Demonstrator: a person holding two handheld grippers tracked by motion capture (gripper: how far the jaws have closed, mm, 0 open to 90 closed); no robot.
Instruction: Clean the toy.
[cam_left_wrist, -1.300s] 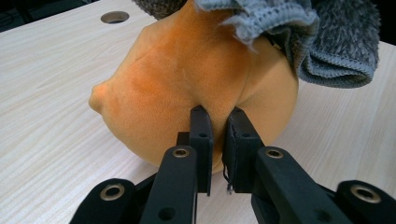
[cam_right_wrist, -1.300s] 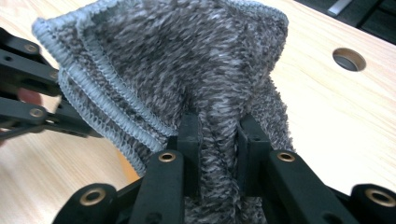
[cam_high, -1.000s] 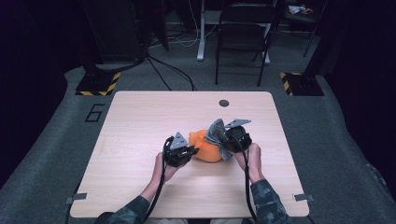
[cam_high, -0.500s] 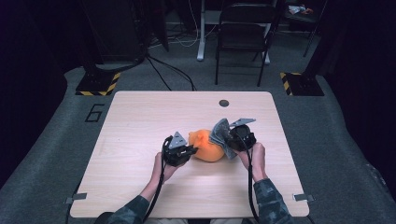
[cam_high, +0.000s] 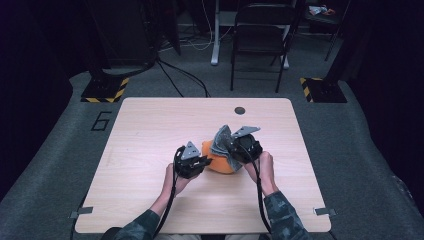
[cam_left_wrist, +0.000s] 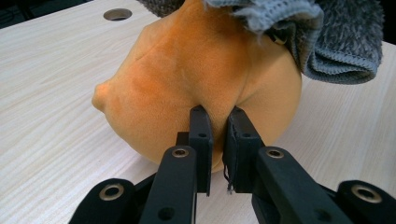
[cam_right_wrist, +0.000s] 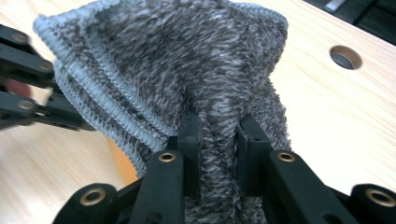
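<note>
An orange plush toy (cam_high: 220, 161) lies on the wooden table (cam_high: 150, 125) between my two grippers. My left gripper (cam_high: 200, 162) is at its left side, shut on a pinch of the orange plush (cam_left_wrist: 196, 70). A grey knitted cloth (cam_high: 221, 141) drapes over the toy's top right. My right gripper (cam_high: 234, 150) is shut on a fold of this grey cloth (cam_right_wrist: 187, 60), which bunches between its jaws. In the left gripper view the cloth (cam_left_wrist: 327, 37) hangs over the toy's upper right. The left gripper's black arms (cam_right_wrist: 23, 74) appear at the left edge of the right gripper view.
A round cable hole (cam_high: 240, 110) sits in the table near its far edge. A folding chair (cam_high: 260, 35) and cables stand on the floor beyond the table. Bare wood stretches to the left and right of the toy.
My right gripper has lifted a little with the grey cloth, raising it higher over the toy. The left gripper has stayed in place on the plush.
</note>
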